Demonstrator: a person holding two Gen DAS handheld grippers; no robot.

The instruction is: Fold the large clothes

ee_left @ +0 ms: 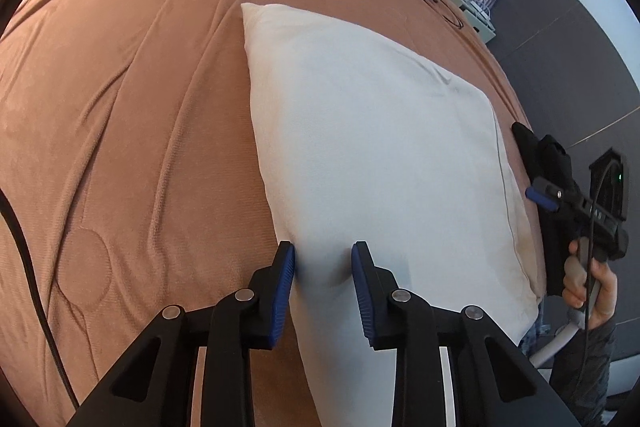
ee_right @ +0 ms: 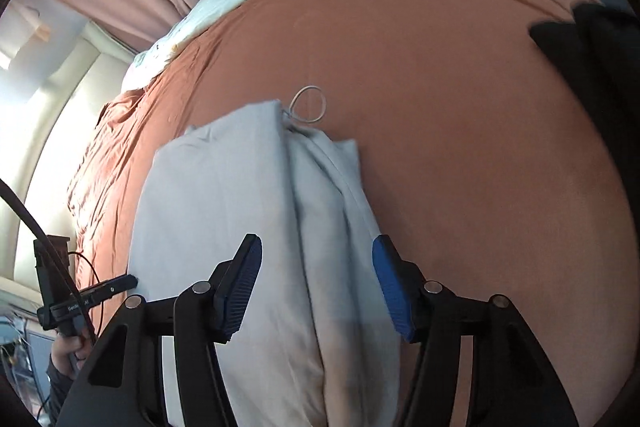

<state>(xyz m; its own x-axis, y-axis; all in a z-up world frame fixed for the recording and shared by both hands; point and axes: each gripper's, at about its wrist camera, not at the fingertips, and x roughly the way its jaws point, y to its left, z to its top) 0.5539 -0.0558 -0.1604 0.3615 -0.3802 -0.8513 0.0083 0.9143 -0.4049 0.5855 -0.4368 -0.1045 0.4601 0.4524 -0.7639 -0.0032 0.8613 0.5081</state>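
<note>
The left tool pinches the folded garment at lower centre; the right tool stands wide over it; it should smooth the layers before the next fold.

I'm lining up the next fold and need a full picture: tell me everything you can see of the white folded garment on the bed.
The white garment is a soft, matte fabric folded into a thick, roughly rectangular bundle lying flat on the brown bedspread. A seam runs along one long edge; the right wrist view shows layered folds and a white drawstring loop at the far end. The left gripper pinches a bulge at its near edge. The right gripper stands open over it.
</note>
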